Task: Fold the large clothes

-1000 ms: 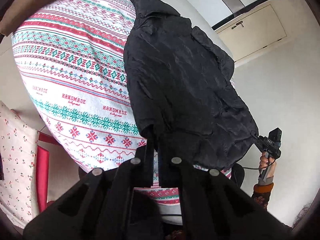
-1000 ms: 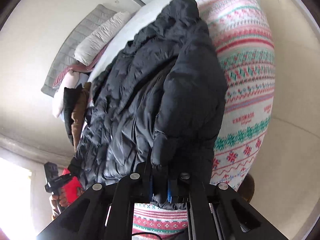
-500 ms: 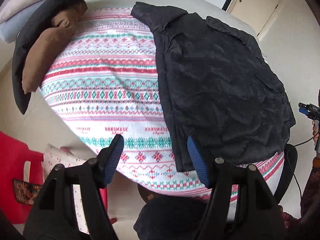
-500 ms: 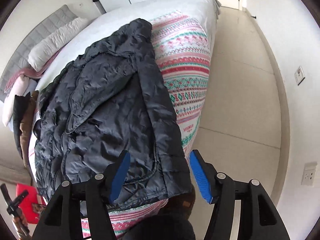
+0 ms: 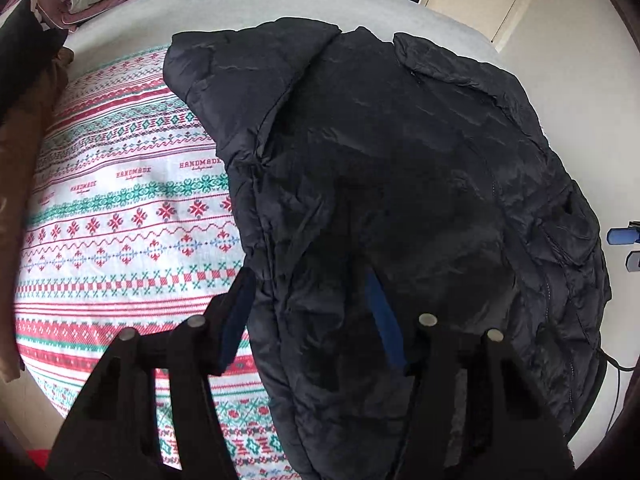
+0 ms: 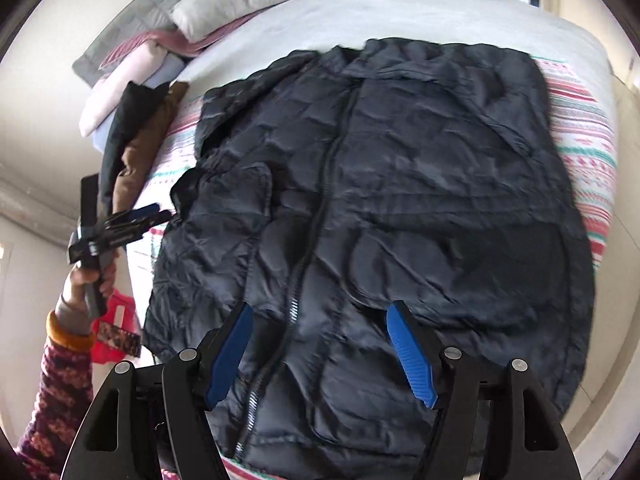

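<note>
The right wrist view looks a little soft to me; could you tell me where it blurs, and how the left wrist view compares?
Right wrist view: the jacket smears toward the right edge, while the right gripper stays sharp. Left wrist view: steadier, patterned blanket crisp, jacket very dark; both bend strongly at the rim.
</note>
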Tool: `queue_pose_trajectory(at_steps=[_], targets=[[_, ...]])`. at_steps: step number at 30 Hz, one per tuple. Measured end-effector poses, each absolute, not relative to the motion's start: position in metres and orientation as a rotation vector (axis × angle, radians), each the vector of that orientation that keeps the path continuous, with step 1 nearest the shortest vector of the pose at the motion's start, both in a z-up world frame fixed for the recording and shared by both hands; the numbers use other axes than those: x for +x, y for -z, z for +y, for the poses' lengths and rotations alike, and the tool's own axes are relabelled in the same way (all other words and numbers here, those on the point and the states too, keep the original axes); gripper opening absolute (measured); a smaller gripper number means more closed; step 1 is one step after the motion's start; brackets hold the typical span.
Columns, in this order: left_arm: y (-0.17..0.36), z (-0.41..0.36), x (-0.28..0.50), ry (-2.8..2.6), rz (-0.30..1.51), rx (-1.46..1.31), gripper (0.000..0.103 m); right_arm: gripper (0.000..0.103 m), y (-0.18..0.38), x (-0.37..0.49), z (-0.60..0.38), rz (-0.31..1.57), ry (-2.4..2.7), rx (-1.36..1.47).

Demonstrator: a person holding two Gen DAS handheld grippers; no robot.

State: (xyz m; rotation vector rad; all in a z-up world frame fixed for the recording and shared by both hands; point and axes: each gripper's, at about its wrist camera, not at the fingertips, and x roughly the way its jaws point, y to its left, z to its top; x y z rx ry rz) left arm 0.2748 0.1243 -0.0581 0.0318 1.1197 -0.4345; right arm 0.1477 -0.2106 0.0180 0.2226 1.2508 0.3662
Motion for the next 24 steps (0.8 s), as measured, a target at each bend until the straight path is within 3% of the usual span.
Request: queue_pose_trajectory(at_steps=[5, 11, 13, 17, 21, 24], targets=[[0.074, 0.127, 0.299, 0.582, 1.144, -0.057, 0.009, 0.071, 0.021, 0.222, -0.152, 1.310, -0.500, 0.229], [0.060, 0.155, 0.277, 0.746, 1.009, -0.160, 0.005, 0.070, 0.078, 0.281, -0.121, 1.301, -0.567, 0.297], [0.051, 0.163, 0.262, 0.798, 0.969, -0.158, 0.005, 0.063, 0.085, 0.290, -0.120, 1.253, -0.585, 0.341], [0.040, 0.170, 0.232, 0.828, 0.960, -0.054, 0.005, 0.011, 0.085, 0.291, -0.127, 1.160, -0.757, 0.503], [0.051, 0.177, 0.206, 0.824, 1.070, 0.103, 0.006, 0.011, 0.055, 0.250, -0.118, 1.116, -0.929, 0.396], [0.076, 0.179, 0.189, 0.782, 1.237, 0.287, 0.006, 0.014, 0.070, 0.212, -0.100, 1.338, -0.878, 0.168]])
